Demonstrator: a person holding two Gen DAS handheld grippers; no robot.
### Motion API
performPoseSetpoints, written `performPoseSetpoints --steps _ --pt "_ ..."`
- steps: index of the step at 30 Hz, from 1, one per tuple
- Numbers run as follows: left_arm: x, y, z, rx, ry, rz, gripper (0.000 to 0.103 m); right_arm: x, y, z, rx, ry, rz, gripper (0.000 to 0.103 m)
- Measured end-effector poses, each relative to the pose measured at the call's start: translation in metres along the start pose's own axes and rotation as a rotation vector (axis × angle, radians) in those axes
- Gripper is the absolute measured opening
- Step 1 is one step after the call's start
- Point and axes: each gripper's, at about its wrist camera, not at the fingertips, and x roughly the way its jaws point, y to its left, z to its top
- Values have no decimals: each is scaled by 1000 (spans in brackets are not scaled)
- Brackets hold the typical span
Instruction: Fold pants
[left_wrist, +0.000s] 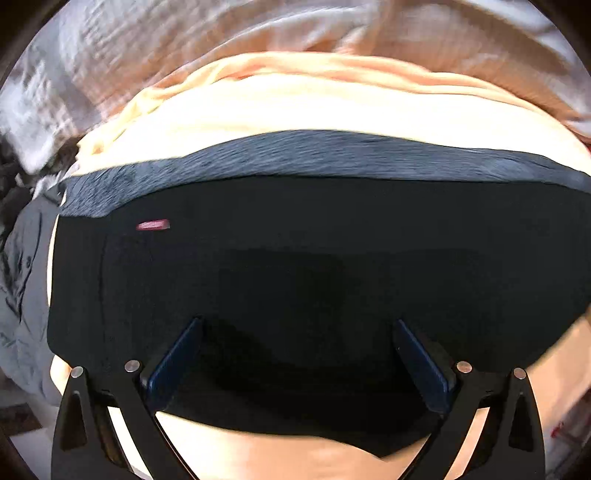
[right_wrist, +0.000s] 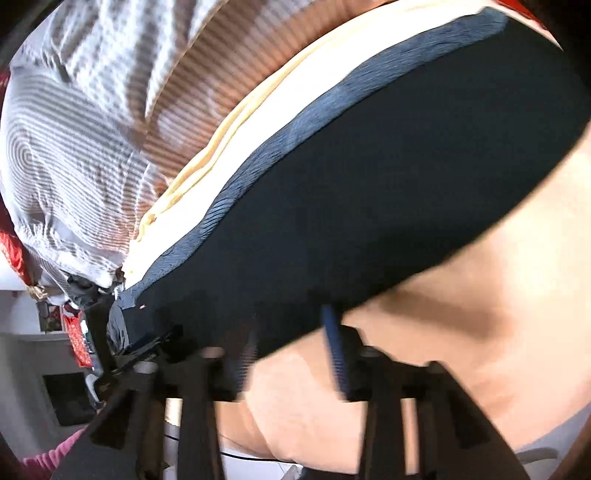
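Observation:
Dark navy pants (left_wrist: 295, 258) lie flat in a folded block on a cream sheet (left_wrist: 295, 107), ribbed waistband (left_wrist: 295, 155) at the far edge and a small pink label (left_wrist: 153, 224) at the left. My left gripper (left_wrist: 297, 360) is open just above the near part of the pants, holding nothing. In the right wrist view the same pants (right_wrist: 388, 184) run diagonally with the waistband (right_wrist: 295, 122) at the upper left. My right gripper (right_wrist: 291, 354) is open at the pants' near edge, blurred by motion.
A striped grey and white blanket (right_wrist: 74, 147) is heaped behind the sheet; it also shows in the left wrist view (left_wrist: 147, 48). Grey crumpled fabric (left_wrist: 26, 295) lies left of the pants. Red items (right_wrist: 79, 339) and white furniture (right_wrist: 33, 369) stand at the far left.

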Motion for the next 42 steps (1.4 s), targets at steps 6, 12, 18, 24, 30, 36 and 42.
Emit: performPoseSetpoints --steps 6,12,18,24,30,36,42 --pt "-23 -86 -3 104 3 -84 103 -52 -65 12 147 -141 87 57" --pt "-31 -178 11 139 -31 -153 103 -86 -146 30 313 -315 108 60" --pt "-29 -237 35 122 -42 -162 103 -85 -197 49 397 -358 172 60" --pt "-27 -261 60 75 -66 -133 103 -84 -206 58 391 -373 232 59" --pt "-10 -281 106 40 -132 -86 103 -85 -226 57 457 -388 312 59" --pt "25 -283 150 29 -91 18 103 -82 -223 81 397 -368 348 59" --pt "1 -275 140 19 -59 -31 103 -80 -224 91 368 -360 382 59"
